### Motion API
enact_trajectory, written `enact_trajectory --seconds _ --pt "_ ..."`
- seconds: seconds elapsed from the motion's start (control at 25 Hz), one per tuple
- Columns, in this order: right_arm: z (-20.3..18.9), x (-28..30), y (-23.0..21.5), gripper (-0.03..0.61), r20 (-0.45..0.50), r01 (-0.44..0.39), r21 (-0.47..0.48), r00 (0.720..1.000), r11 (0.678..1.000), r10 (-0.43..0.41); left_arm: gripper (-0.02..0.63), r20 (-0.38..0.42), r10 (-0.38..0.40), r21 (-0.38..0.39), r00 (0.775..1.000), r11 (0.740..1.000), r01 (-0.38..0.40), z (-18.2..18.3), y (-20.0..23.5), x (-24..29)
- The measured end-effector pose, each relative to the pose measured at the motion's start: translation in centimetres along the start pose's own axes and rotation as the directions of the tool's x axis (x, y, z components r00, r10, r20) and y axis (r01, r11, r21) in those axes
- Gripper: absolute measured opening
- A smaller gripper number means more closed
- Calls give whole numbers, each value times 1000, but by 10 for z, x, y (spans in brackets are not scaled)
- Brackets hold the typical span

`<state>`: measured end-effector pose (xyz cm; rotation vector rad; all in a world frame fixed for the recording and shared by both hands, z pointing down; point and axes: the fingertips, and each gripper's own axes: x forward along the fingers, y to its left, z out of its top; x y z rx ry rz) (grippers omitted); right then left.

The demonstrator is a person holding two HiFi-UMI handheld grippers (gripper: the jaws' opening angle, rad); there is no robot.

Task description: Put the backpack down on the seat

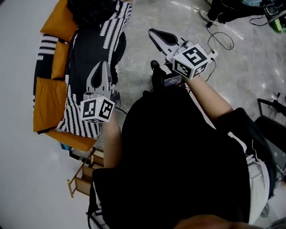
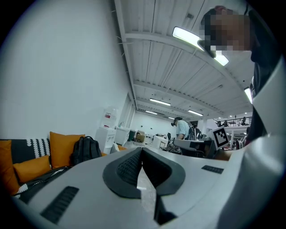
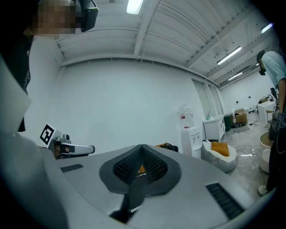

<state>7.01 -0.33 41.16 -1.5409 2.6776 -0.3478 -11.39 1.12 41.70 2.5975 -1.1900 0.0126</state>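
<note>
One long sofa [image 1: 76,139], draped in a black-and-white striped throw [image 1: 87,67], runs along the wall to the left of the left gripper [image 1: 103,66]. Its length lies in nearly the same line as that gripper's jaws point. A black backpack [image 2: 85,150] stands upright on the seat toward the far end, just beside an orange cushion [image 2: 65,145]. It is ahead of the left gripper and off to its left, with its long axis vertical. No strap reaches either tool.

The left gripper is clenched on nothing: its pads meet at the tips, and only pale floor shows through the slit below them. The right gripper [image 1: 154,32] hangs over the grey floor [image 1: 147,13], to the right of its partner and farther from the sofa. Its jaws are likewise pressed together and empty, with a sliver of orange and striped cloth showing through the gap below the tips.

Judged from how things lie, the backpack is already down on the seat and both tools are clear of it. Should it need a nudge or a fresh hold, the left gripper is the nearer one. The bag lies forward and leftward of it, well apart, while the right gripper would have to cross its partner's path to reach the same spot.
</note>
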Motion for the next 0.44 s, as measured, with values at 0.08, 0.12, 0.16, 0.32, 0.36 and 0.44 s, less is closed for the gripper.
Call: enact_trajectory --seconds 0.08,0.12,0.16,0.32,0.36,0.44 --pt "1 -1 -1 31 2 5 3 1000 1000 -5 17 -4 -13 3 1000 1000 13 0 -2 3" --pt "1 0 -1 31 3 7 4 1000 1000 -7 17 -6 -19 3 1000 1000 19 0 -2 3" --pt "1 0 0 31 5 8 8 1000 1000 -8 17 -8 -24 1 1000 1000 24 0 -1 4" --pt "3 -9 -4 31 20 17 27 1000 999 -18 17 -21 -35 -14 999 999 35 -6 -9 6" --pt "5 -12 -6 31 23 17 27 1000 999 -17 17 -25 -36 -16 999 999 35 -7 -12 6" --pt "8 -17 -9 31 27 14 25 1000 1000 -15 17 -32 -37 -19 999 999 36 -10 -17 7"
